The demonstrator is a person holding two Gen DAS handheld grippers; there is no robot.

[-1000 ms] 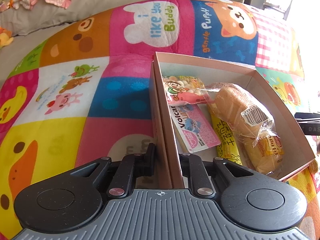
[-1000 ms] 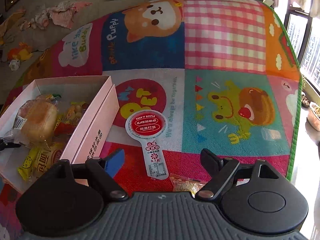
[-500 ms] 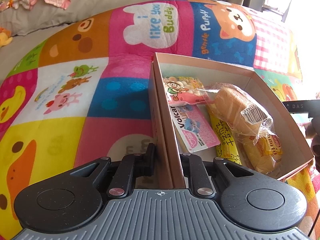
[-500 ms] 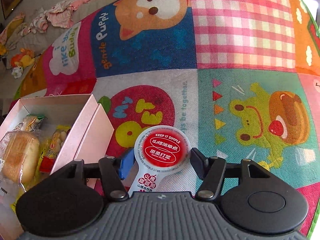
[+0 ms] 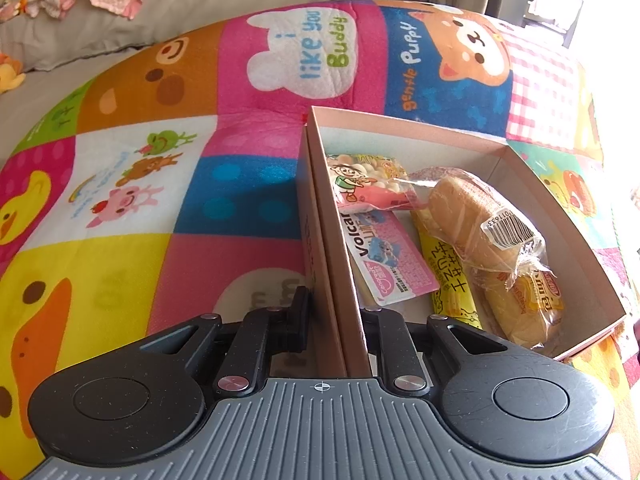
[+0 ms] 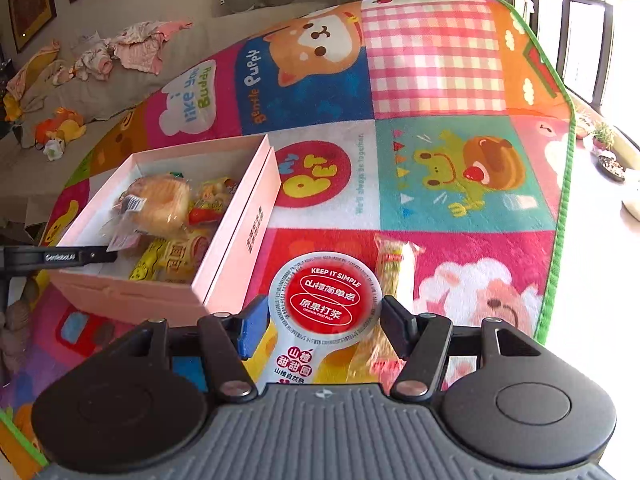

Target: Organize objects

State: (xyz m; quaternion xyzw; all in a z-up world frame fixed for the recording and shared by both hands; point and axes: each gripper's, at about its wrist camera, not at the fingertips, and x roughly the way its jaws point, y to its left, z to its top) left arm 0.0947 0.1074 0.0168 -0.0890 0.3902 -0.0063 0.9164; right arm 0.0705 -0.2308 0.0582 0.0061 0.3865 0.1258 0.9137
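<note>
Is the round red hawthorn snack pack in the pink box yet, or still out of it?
Out. The hawthorn snack pack sits between the fingers of the right tool, beside the pink box, above the play mat.

Round red-lidded snack cup lifted beside snack-filled pink box.

"KEEP IT SIMPLE" on round snack lid, "Volcal" pkt in box

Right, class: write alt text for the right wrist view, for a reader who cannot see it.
The right gripper has its jaws around a round red-and-white snack pack, lifted above a colourful play mat. Another wrapped snack lies on the mat beyond it. To the left stands an open pink box of snacks, the left gripper's finger over its near rim.
</note>
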